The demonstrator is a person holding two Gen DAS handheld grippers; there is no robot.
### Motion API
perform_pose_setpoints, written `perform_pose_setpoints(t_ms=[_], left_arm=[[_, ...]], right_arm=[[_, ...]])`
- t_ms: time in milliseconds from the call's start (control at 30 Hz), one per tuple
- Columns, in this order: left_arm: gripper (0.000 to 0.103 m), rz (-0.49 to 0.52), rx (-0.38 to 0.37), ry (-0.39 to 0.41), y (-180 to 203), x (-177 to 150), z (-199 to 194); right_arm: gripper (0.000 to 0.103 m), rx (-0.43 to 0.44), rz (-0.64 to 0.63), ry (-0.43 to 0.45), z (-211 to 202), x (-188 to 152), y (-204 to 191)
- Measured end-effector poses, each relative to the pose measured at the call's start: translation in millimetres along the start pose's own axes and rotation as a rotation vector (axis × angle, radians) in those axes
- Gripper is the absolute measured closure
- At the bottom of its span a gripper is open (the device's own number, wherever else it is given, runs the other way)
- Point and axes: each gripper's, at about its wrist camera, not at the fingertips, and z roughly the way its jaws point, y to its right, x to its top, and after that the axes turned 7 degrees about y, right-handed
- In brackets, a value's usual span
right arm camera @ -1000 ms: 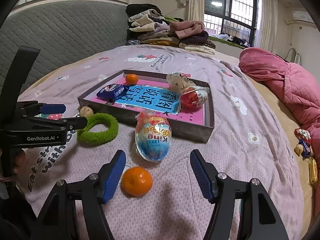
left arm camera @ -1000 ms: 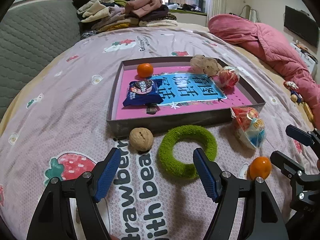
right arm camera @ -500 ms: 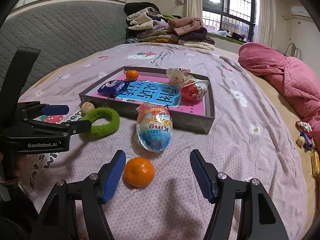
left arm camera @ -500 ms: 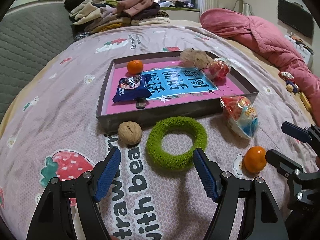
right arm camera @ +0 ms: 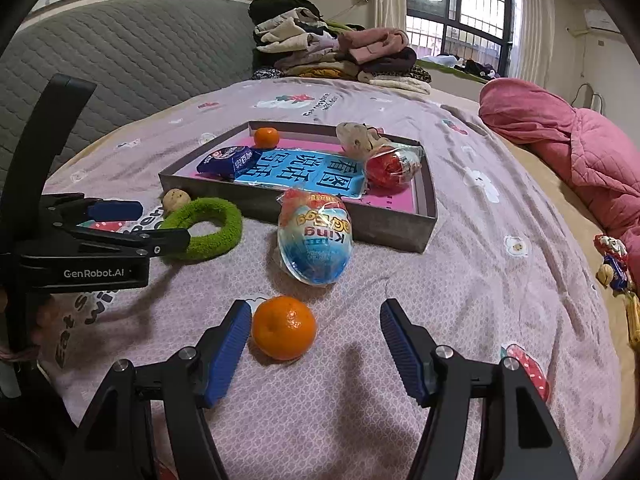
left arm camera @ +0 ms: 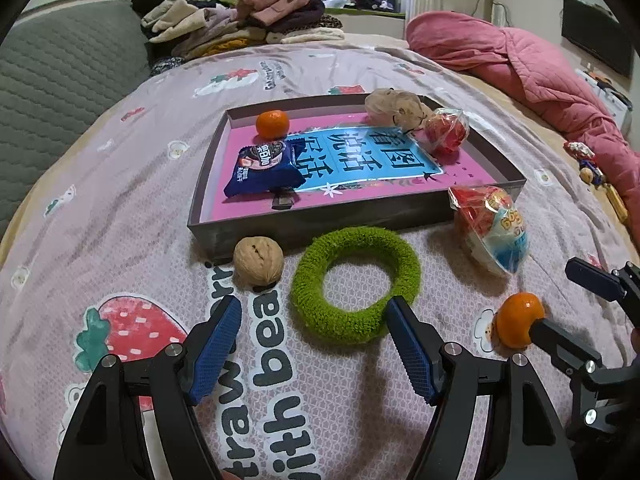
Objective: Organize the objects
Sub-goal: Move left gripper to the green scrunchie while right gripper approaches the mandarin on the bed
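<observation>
A grey box lid with a pink and blue inside lies on the bed. In it are a mandarin, a blue snack packet, a beige pouch and a red wrapped egg. In front of it lie a walnut, a green fuzzy ring, a wrapped toy egg and a second mandarin. My left gripper is open just short of the ring. My right gripper is open, the mandarin by its left finger.
A stack of folded clothes sits at the bed's far end. A pink quilt lies at the right. Small toy figures lie near the right edge. A grey padded headboard runs along the left.
Both grippers have moved forward and lower. The ring is closer to my left fingers and the loose mandarin has come up to my right gripper's left finger.
</observation>
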Motion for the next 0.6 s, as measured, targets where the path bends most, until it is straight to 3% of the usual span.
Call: perform_pose_setpoints(t_ms=[600], left_arm=[[0.026, -0.101, 0.051, -0.057, -12, 1, 19]], right_arm=[[0.037, 0.007, -0.003, -0.034, 17, -5, -8]])
